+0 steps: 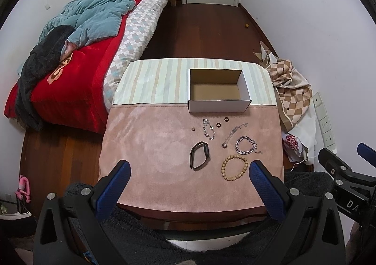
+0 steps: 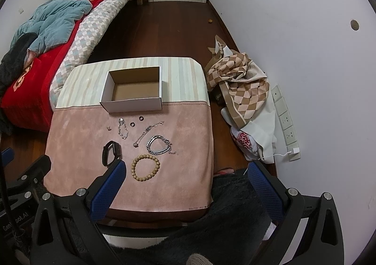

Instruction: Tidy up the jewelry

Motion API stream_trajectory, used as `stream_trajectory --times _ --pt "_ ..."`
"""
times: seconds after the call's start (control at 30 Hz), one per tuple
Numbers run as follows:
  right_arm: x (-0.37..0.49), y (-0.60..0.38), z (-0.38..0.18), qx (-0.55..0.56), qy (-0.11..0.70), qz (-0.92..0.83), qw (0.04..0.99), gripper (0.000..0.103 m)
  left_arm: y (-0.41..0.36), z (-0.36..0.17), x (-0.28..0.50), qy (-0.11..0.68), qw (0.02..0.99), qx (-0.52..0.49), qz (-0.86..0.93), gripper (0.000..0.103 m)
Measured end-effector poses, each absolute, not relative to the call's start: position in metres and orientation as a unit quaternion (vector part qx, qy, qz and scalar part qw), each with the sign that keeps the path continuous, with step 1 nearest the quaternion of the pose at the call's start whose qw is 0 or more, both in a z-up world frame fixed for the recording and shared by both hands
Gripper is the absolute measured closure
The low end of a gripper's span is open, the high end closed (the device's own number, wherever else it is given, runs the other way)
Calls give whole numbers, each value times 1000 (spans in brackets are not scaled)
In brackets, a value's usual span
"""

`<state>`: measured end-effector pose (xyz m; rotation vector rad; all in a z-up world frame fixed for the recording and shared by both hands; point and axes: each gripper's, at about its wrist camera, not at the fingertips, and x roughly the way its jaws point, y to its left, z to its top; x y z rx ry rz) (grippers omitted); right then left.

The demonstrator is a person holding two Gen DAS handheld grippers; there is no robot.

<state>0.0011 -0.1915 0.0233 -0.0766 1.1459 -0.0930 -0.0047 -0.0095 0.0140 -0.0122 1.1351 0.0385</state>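
Jewelry lies on a pink cloth (image 1: 152, 152) over a small table: a wooden bead bracelet (image 1: 234, 168) (image 2: 145, 168), a chunky silver chain bracelet (image 1: 246, 145) (image 2: 159, 145), a black wristband (image 1: 199, 155) (image 2: 111, 150), two thin silver chains (image 1: 208, 129) (image 1: 232, 134), two dark rings (image 1: 222, 122) and small earrings (image 1: 193, 128). An open, empty white cardboard box (image 1: 219, 105) (image 2: 134, 102) stands behind them. My left gripper (image 1: 191, 174) is open and empty above the table's near edge. My right gripper (image 2: 188, 174) is open and empty, near the front right corner.
A bed (image 1: 77, 72) with red and teal bedding stands to the left. A checkered cloth pile (image 2: 242, 86) and a bag lie on the floor to the right by wall sockets (image 2: 285, 121). Dark fuzzy fabric (image 2: 230, 206) sits under the grippers.
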Motion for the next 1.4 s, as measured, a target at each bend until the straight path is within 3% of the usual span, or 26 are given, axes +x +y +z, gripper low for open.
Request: stream_trajectory --times 1.4 --pt "-1 -189 34 -43 533 -41 844 0 -2 22 -5 530 847 -19 20 0"
